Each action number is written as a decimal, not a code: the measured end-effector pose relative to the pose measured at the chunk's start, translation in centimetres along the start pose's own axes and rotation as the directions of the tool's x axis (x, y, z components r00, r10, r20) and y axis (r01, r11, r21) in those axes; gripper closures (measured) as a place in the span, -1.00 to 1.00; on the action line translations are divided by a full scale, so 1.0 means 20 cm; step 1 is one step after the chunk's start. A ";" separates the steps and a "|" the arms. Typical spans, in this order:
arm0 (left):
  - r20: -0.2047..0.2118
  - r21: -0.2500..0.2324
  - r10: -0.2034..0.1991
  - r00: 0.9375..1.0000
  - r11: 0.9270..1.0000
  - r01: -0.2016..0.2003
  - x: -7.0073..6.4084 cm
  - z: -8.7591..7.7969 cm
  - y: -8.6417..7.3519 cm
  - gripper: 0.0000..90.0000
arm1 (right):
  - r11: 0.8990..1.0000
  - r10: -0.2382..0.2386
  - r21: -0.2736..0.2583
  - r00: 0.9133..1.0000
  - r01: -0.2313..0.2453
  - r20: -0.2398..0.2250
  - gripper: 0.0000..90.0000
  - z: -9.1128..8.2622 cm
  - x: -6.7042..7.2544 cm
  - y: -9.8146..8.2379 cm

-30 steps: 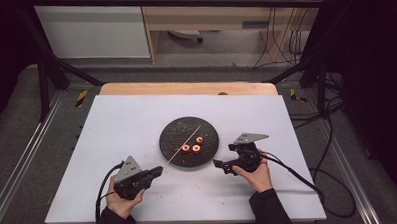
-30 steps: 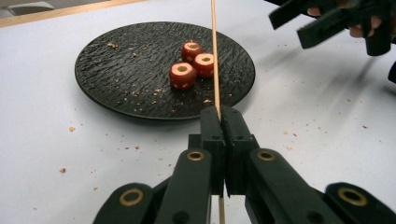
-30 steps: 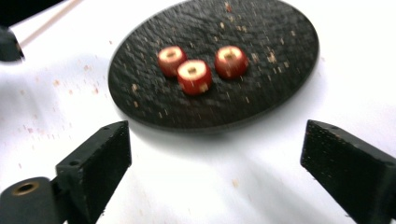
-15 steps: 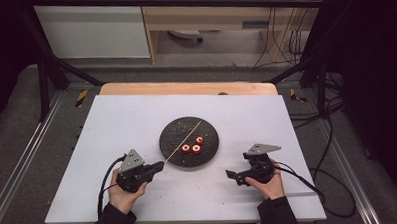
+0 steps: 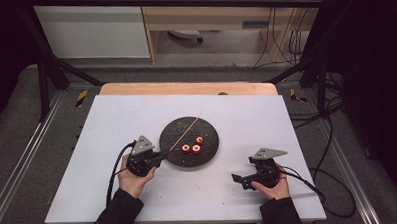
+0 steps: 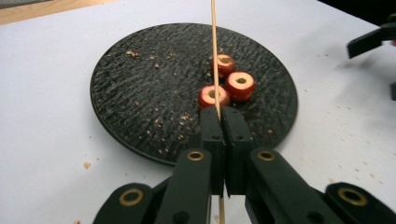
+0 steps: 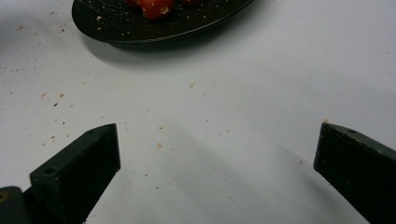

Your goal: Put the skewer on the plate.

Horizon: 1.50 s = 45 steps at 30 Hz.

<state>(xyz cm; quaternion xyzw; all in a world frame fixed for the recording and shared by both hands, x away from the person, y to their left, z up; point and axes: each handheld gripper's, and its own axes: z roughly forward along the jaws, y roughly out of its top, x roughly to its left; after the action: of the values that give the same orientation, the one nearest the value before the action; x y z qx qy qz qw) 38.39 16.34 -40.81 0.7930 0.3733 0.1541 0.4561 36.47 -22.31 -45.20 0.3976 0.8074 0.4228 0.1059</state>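
Pinching a skewer point(image 6: 214, 51) over the plate point(image 5: 173, 134), left claw point(image 5: 160, 155) sits at its rim; right claw point(image 5: 237, 179) gapes on bare table point(image 5: 111, 120).

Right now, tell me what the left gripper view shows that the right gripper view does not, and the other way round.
Left gripper view alone: the left tongs shut on a thin wooden skewer that runs out over the plate, and three red fruit rings seen whole, each with a hole through the middle.

Right gripper view alone: the right tongs wide open with nothing between them, above bare crumb-strewn table.

Both: the dark round plate, red fruit on it and the white table.
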 end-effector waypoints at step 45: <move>-0.085 0.134 0.009 0.996 0.991 0.003 0.04 0.20 0.00 0.51 | 1.000 0.001 -0.013 1.000 -0.001 -0.005 -0.96 -0.01 0.00 -0.01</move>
<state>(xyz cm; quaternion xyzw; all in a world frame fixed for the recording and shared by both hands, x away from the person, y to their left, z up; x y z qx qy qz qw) 41.36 14.42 -43.01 0.8152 0.4008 0.1631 0.3850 36.23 -22.58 -45.21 0.3963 0.8046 0.4292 0.1063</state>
